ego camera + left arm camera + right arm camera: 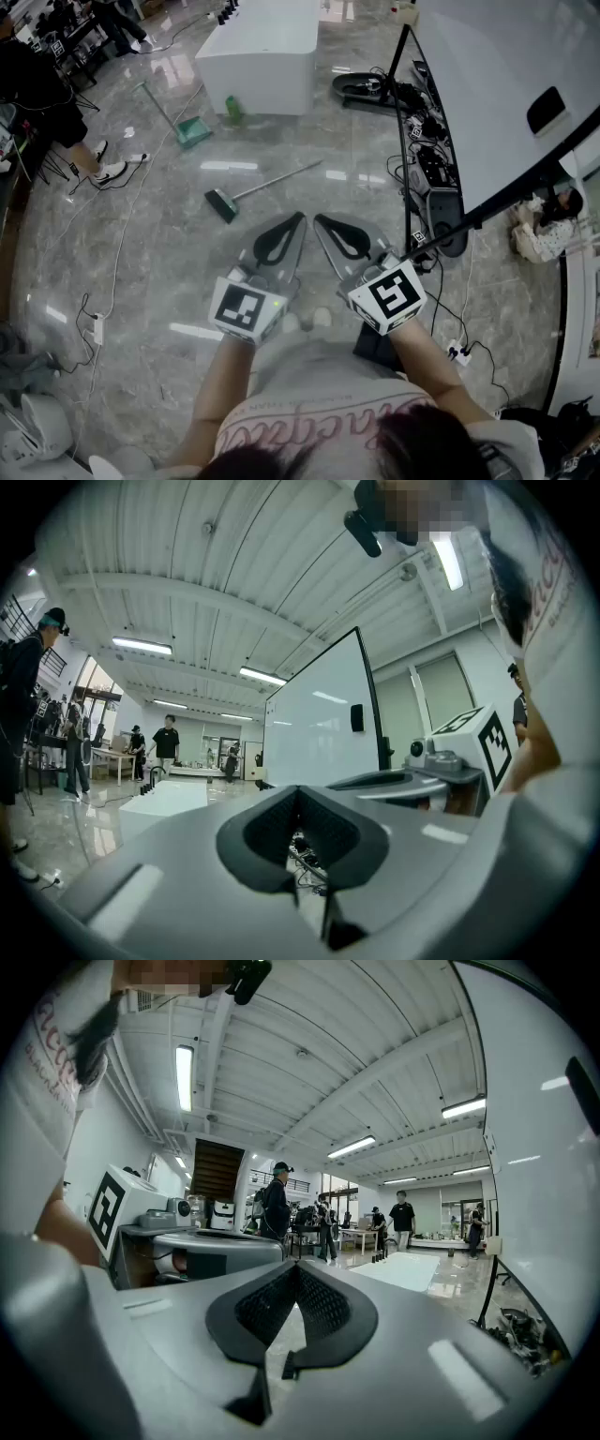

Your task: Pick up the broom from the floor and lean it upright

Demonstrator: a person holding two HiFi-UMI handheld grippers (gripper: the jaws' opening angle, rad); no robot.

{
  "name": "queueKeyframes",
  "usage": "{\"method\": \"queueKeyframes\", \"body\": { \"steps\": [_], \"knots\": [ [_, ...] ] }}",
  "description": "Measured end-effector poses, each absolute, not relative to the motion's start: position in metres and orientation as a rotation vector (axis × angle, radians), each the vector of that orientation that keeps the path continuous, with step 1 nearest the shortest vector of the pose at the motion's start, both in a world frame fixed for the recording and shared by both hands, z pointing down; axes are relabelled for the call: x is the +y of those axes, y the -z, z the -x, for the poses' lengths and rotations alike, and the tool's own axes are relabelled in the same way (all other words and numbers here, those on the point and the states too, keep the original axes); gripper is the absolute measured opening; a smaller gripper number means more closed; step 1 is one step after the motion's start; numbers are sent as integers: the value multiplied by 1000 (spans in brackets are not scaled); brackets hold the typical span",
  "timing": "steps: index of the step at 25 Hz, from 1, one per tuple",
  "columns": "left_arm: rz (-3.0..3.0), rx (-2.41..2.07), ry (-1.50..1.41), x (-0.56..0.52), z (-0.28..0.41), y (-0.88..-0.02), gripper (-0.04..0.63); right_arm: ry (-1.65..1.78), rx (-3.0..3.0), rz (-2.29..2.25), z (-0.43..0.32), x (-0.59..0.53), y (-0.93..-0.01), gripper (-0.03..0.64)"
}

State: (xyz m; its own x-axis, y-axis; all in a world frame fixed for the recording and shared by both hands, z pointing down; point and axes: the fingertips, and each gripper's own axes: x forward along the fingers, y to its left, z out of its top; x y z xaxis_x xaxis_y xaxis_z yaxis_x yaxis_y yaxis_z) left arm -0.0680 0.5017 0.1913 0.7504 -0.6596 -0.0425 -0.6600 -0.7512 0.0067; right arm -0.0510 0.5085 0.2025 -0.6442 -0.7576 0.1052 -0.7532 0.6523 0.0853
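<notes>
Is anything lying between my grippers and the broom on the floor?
Nothing visible. Only bare floor lies between the left gripper, the right gripper and the broom ahead. The green dustpan sits beyond it; the cables lie off to the right.

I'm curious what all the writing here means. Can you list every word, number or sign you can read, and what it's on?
Pink script print on the person's shirt: cut off and too blurred to read.
The left marker cube and right marker cube: black-and-white square patterns, no words.
Nothing else legible in any view.
</notes>
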Motion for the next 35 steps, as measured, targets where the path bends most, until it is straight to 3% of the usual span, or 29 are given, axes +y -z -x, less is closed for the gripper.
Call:
{"method": "queueKeyframes", "body": {
  "steps": [35],
  "knots": [
    [2919, 1268, 69, 477, 31, -219, 0, -25, -2790, -1239, -6, 489, -219, 2]
  ]
}}
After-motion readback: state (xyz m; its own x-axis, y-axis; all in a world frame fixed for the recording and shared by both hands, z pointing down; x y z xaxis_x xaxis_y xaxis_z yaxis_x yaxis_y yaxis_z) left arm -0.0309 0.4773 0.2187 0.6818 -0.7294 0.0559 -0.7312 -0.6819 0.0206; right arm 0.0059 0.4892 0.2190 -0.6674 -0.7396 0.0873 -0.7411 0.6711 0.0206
